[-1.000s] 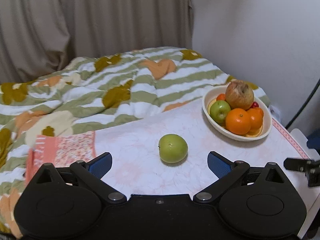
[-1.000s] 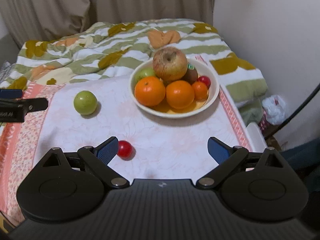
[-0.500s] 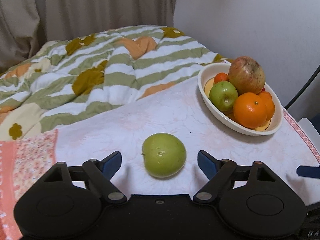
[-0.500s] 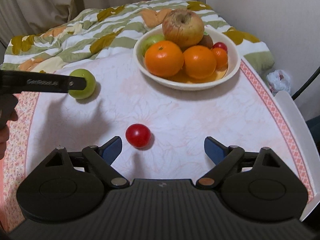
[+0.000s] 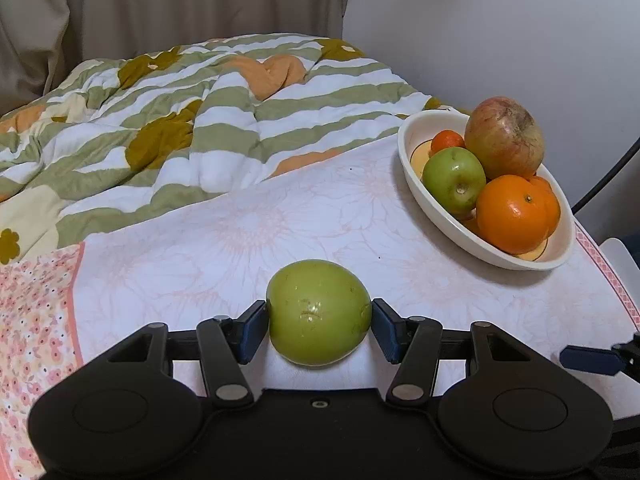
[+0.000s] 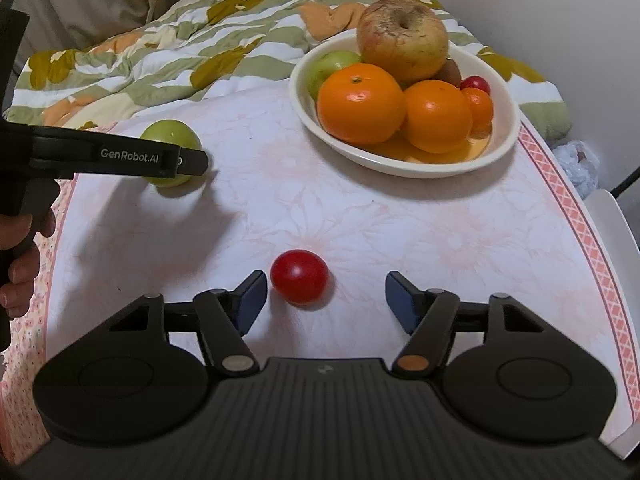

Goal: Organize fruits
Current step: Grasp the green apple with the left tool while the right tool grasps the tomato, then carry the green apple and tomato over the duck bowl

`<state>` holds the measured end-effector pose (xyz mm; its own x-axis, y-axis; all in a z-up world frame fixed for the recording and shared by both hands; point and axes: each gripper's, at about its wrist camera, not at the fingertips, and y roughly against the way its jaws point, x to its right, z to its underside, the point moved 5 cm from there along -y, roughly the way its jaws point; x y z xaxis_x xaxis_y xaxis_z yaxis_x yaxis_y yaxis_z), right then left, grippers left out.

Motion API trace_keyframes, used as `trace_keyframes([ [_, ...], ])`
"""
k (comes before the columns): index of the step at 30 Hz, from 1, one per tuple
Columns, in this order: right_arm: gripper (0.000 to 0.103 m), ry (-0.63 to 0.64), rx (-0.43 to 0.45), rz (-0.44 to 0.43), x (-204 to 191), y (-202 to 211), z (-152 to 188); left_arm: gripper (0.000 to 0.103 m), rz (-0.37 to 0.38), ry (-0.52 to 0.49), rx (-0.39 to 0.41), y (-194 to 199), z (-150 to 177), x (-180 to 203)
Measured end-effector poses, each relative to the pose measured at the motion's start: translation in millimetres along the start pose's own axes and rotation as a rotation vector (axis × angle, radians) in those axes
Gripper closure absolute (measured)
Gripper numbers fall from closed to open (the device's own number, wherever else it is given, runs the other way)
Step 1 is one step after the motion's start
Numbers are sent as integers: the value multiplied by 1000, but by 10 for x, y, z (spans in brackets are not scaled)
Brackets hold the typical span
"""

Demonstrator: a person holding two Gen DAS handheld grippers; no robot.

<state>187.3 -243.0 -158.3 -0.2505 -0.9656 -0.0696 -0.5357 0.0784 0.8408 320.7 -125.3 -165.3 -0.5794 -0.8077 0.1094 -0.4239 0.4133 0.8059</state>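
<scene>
On the desk point(image 5: 248, 232), the left tongs point(image 5: 319, 326) clamp the green fruit point(image 5: 319, 312); the right tongs point(image 6: 326, 300) stand spread around the cherry tomato point(image 6: 299, 277).

Place: home bedroom
Evidence: quilted bed point(image 5: 192, 120) at 11 o'clock, curtain point(image 5: 160, 4) behind, fruit bowl point(image 6: 404, 160) on cloth-covered table point(image 5: 280, 232)

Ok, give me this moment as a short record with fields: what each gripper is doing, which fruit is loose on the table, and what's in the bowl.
left gripper: closed on the green fruit, pads touching both sides
right gripper: open, small red fruit between its fingers, nearer the left one, not gripped
loose fruit on tablecloth: green fruit, small red fruit
bowl: large apple on top, two oranges, green apple, smaller pieces behind
bowl position: far right of the table, near the wall
</scene>
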Motion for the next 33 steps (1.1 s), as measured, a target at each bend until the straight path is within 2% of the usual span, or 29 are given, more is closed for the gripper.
trace_keyframes([
  [8, 37, 16, -9, -18, -73, -82, -35, 43, -4, 0, 4, 106, 95, -17],
  [13, 53, 25, -15, -24, -107, -115, -27, 43, -15, 19, 8, 180, 169, -80],
  [24, 55, 49, 42, -30, -114, 182, -100, 43, -36, 72, 68, 664, 255, -136],
  [33, 55, 33, 117, -40, 88, 635, -244, 43, -38, 115, 155, 1152, 172, 96],
])
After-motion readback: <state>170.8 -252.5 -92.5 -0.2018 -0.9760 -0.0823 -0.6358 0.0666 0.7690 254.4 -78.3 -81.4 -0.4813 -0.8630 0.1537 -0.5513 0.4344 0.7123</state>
